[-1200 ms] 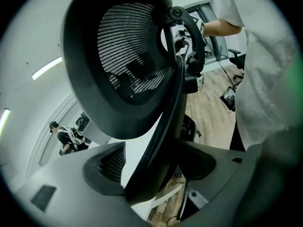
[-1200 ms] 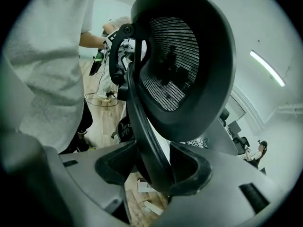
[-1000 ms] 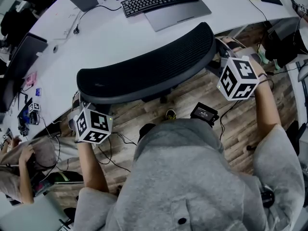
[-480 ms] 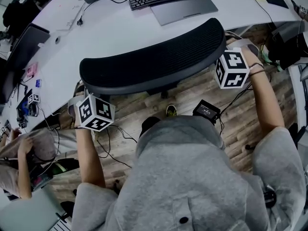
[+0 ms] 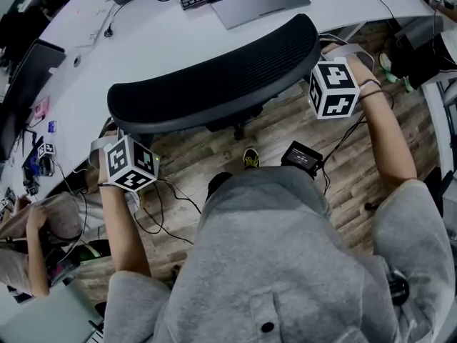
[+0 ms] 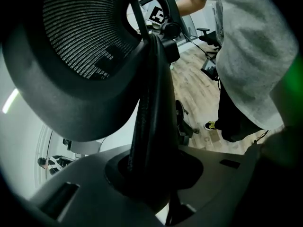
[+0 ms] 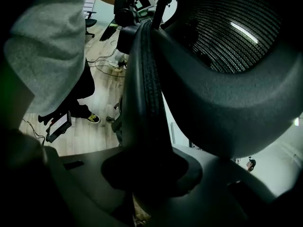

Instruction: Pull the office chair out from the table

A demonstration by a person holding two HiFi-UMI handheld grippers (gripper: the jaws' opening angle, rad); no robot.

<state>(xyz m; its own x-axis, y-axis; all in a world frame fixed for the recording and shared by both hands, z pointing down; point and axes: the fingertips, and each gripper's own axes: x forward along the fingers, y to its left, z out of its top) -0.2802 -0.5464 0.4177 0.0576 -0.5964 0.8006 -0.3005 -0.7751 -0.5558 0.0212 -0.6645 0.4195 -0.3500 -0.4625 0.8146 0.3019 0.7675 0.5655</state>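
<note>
The office chair (image 5: 214, 77) is tucked in at the tabletop (image 5: 143, 41), with its curved backrest (image 5: 235, 63) facing us and the top edge right by the tabletop's edge. The seat is hidden under the backrest and we only glimpse part of the base below.

Both tools are on the backrest's side rims, one at each end. The left tool (image 6: 150, 171) has just been closing its jaws, and in the left gripper view the dark rim (image 6: 151, 103) runs straight down between them, clamped. It's the same w/ the right tool (image 7: 149, 174): its jaws have just closed in too and the rim (image 7: 147, 79) sits gripped between them.

Handling, as we judge it:
- Weight: fairly heavy for two small tools, but it should roll on the wood floor (image 5: 278, 131), so a steady drag should do, no lifting.
- Mesh panel (image 6: 80, 37): looks soft and springy, a bad place to hold bc it'd give.
- Rim: looks like stiff, smooth plastic. It's the right spot, but the pads could slide along it if we yank.
- The back prob tilts or flexes a bit before the base moves, so expect some slack first.
- Swivel: pull both ends evenly towards us, or the seat may spin instead of rolling.
- Cables (image 5: 161, 206) lie on the floor near our left side and the wheels could catch on them.
</note>
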